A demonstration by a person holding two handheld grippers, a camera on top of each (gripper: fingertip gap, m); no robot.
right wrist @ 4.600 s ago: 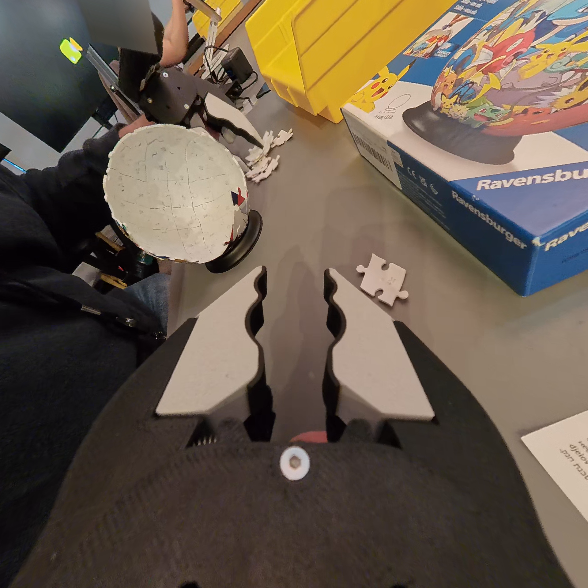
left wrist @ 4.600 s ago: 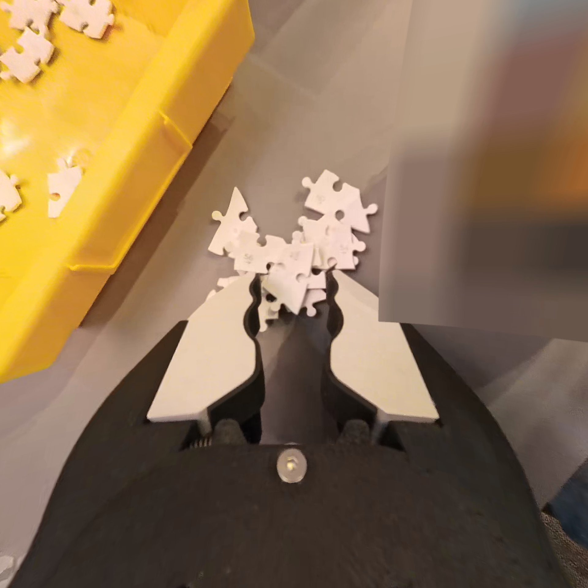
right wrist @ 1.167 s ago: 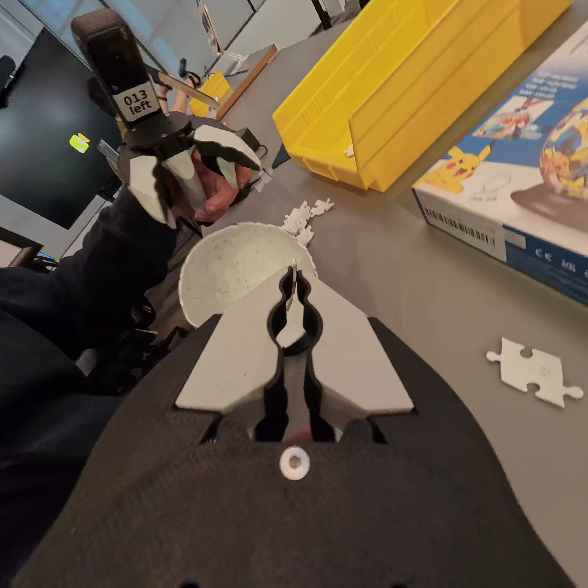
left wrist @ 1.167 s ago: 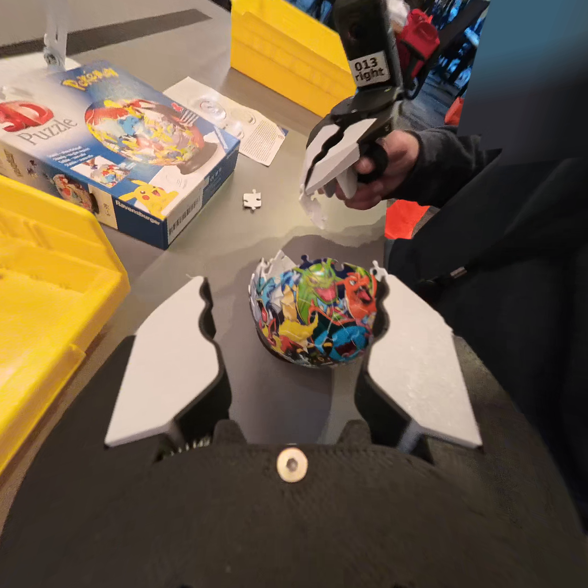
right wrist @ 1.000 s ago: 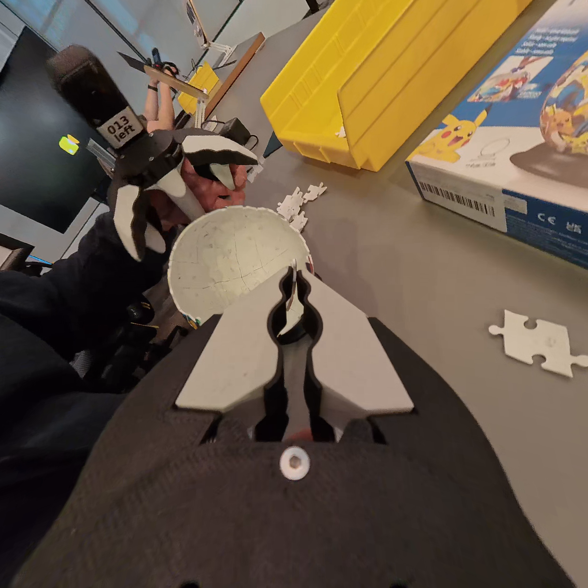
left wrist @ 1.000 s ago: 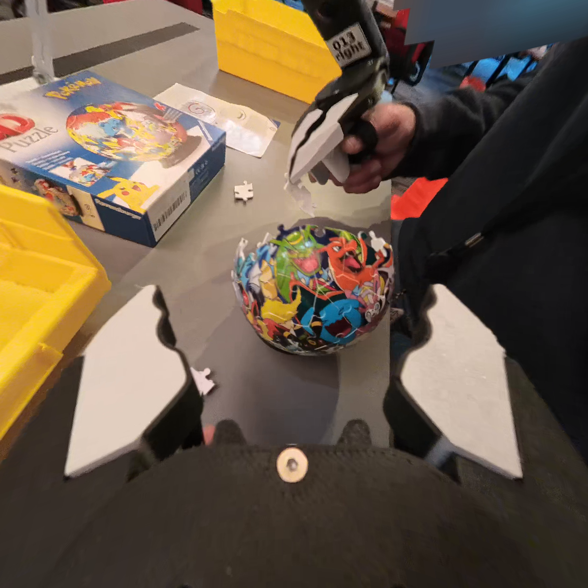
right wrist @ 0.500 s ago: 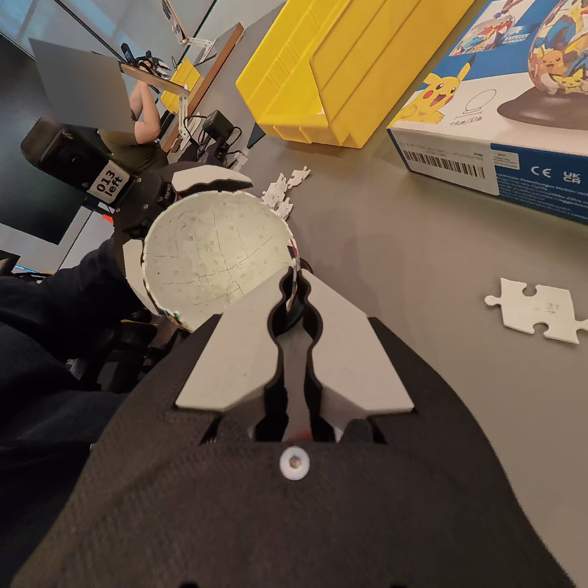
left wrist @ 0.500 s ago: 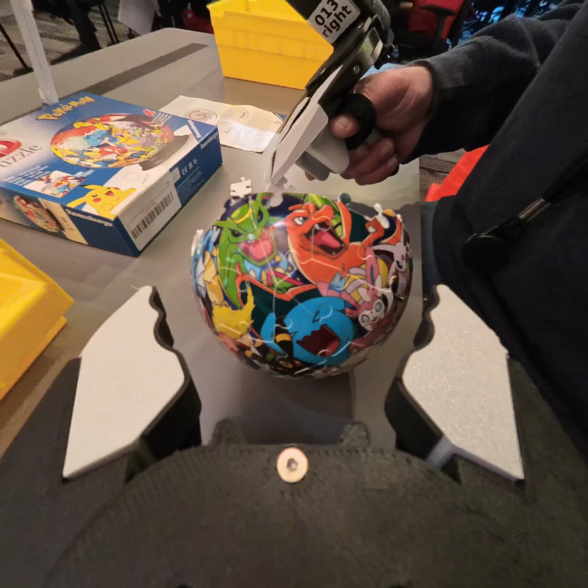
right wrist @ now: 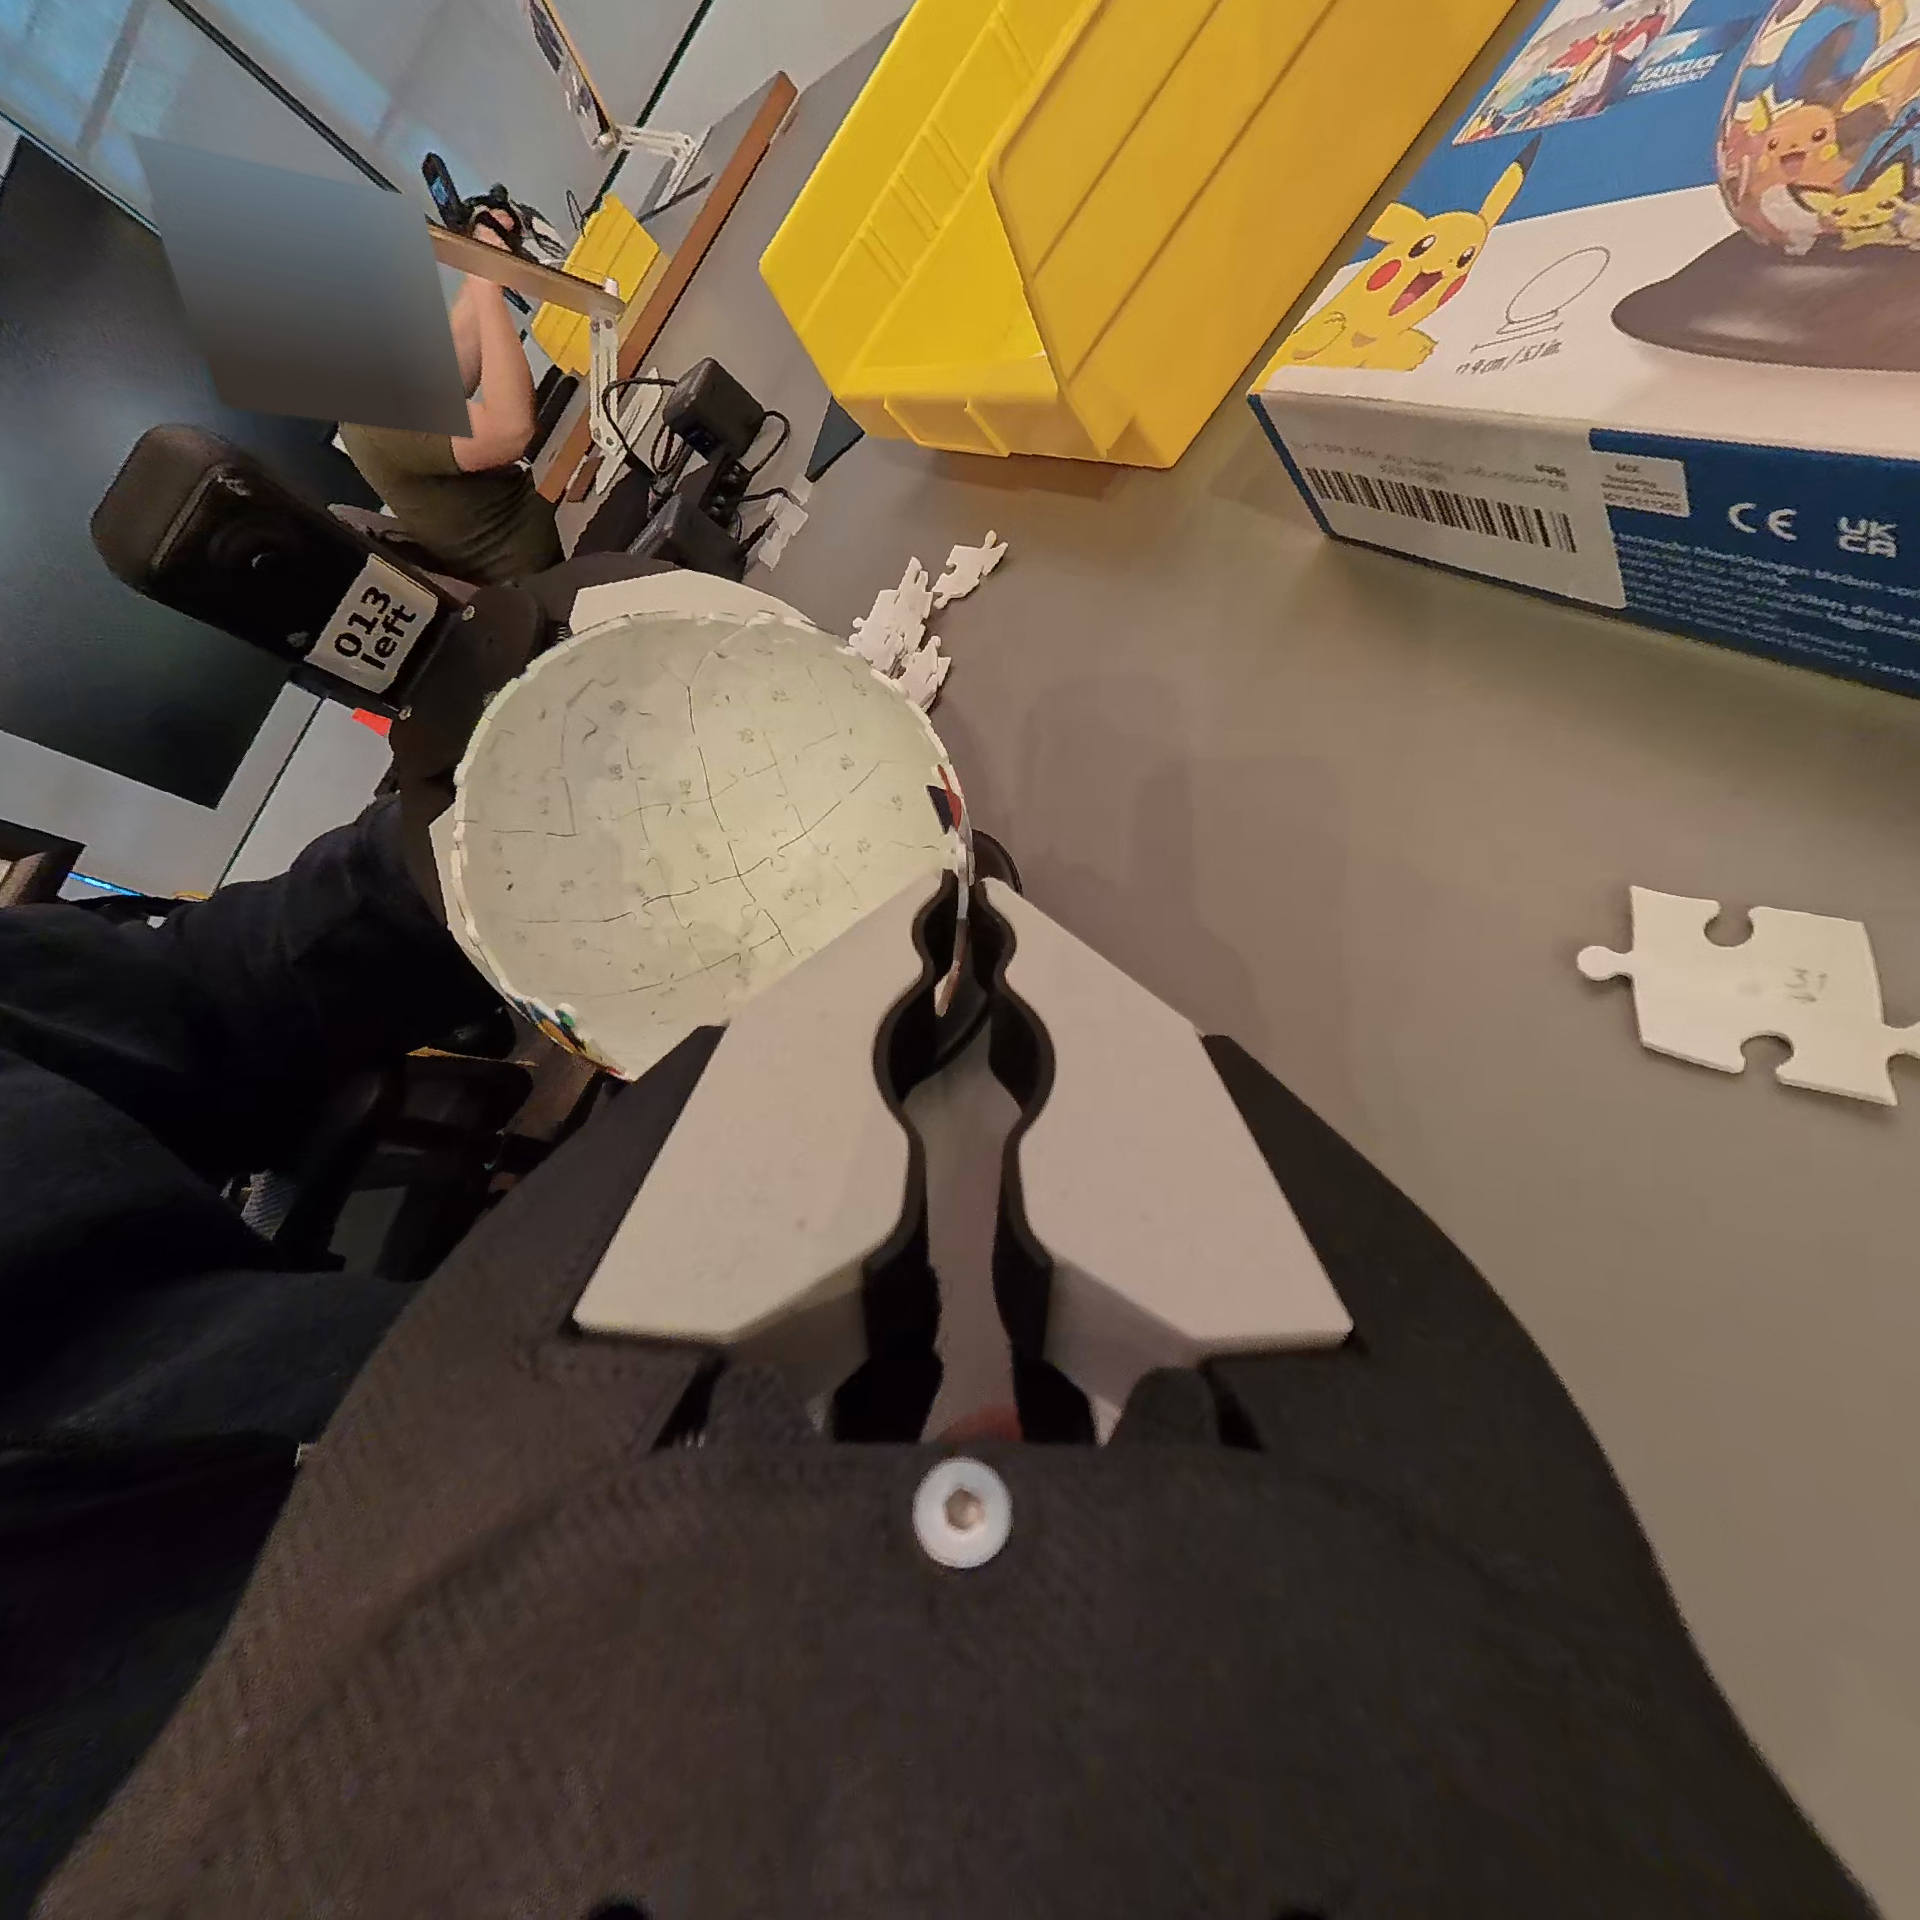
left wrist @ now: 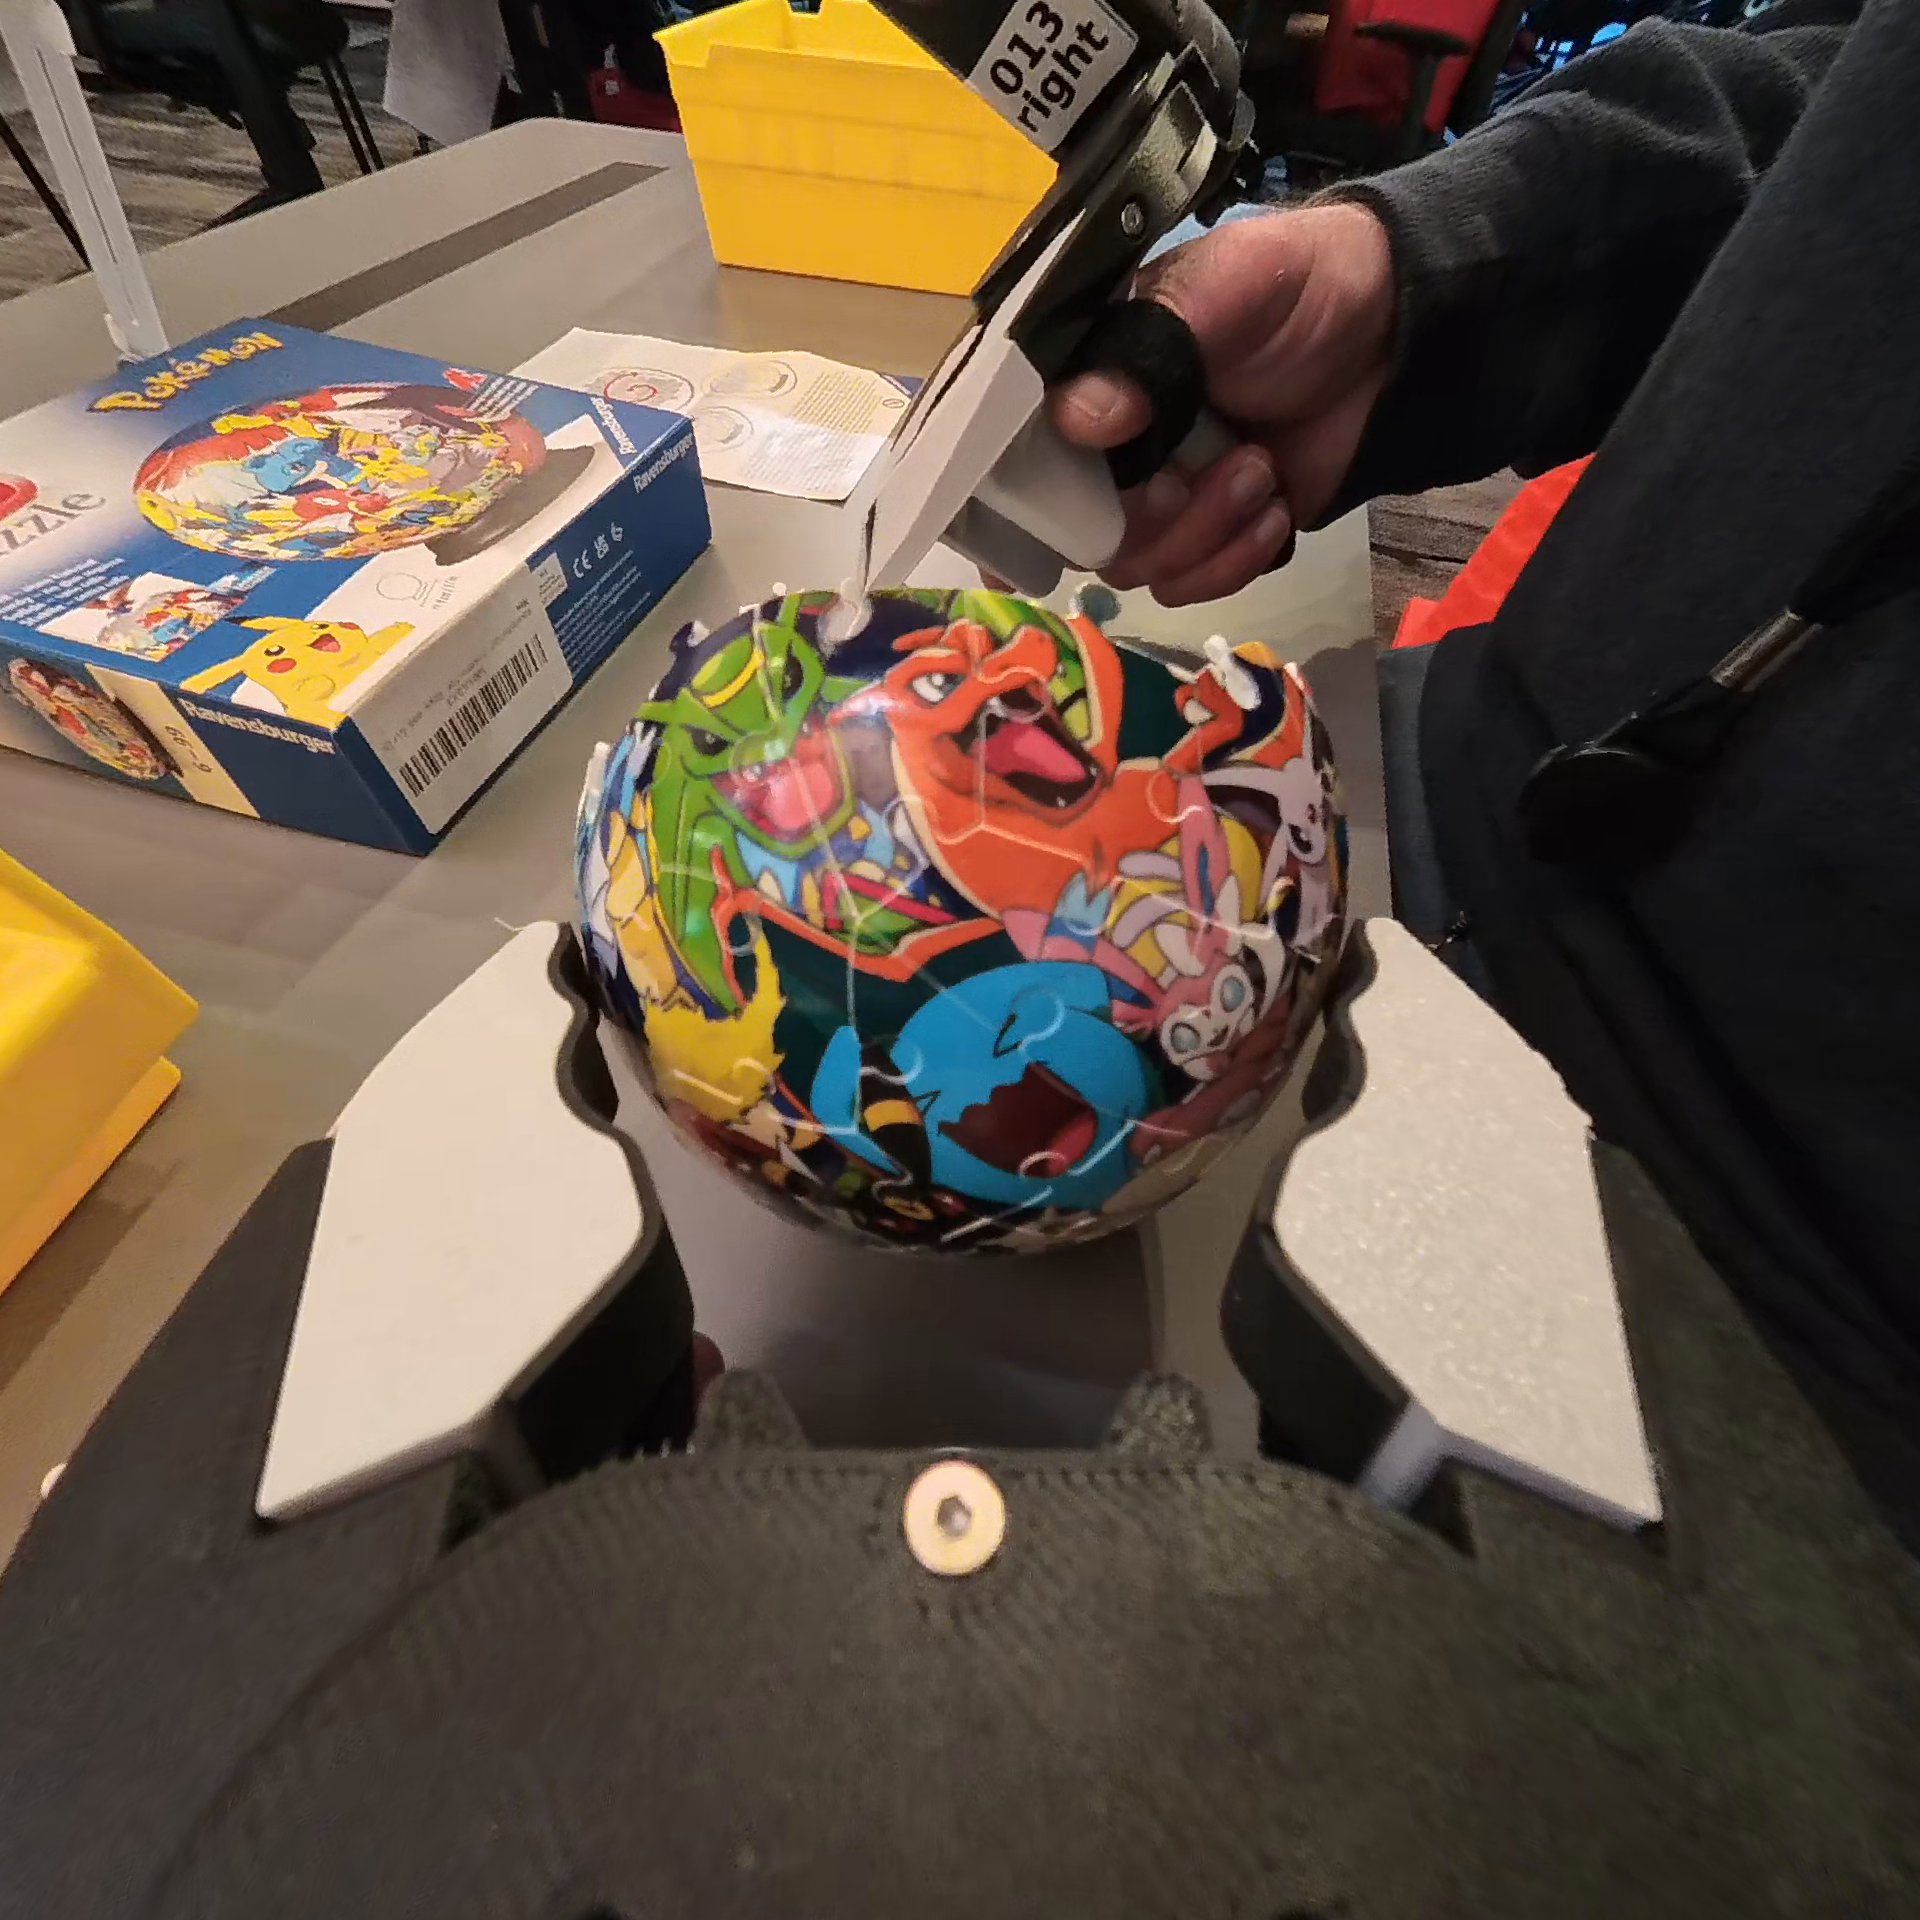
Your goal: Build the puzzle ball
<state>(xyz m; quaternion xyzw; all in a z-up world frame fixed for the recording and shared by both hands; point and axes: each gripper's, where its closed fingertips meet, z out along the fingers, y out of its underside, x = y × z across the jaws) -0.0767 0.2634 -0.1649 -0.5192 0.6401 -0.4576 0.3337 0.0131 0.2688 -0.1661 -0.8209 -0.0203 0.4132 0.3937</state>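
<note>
The puzzle ball (left wrist: 961,914), a half-built shell printed with bright cartoon creatures outside and plain white inside (right wrist: 686,831), sits on the grey tabletop (right wrist: 1351,779) right at its near edge, between my two tools. My left gripper (left wrist: 961,997) is spread wide around it, the fingers (left wrist: 468,1195) flanking the shell's lower sides; whether their tips truly press on it I cannot tell. My right gripper (right wrist: 961,914) is clenched on a small puzzle piece (left wrist: 844,620), held edge-on at the shell's upper rim, where the piece touches the jagged border of the assembled part. From the left wrist view, the right gripper (left wrist: 883,551) comes down at a slant from above, my right hand (left wrist: 1226,416) wrapped round its handle.

Farther out on the tabletop lie the blue puzzle box (left wrist: 312,582), a printed paper sheet (left wrist: 727,416) behind it, and yellow bins (right wrist: 1091,208). A single white loose piece (right wrist: 1756,997) lies face down to the right of my right gripper, and a small heap of white pieces (right wrist: 925,613) lies beyond the ball, toward the bins.
</note>
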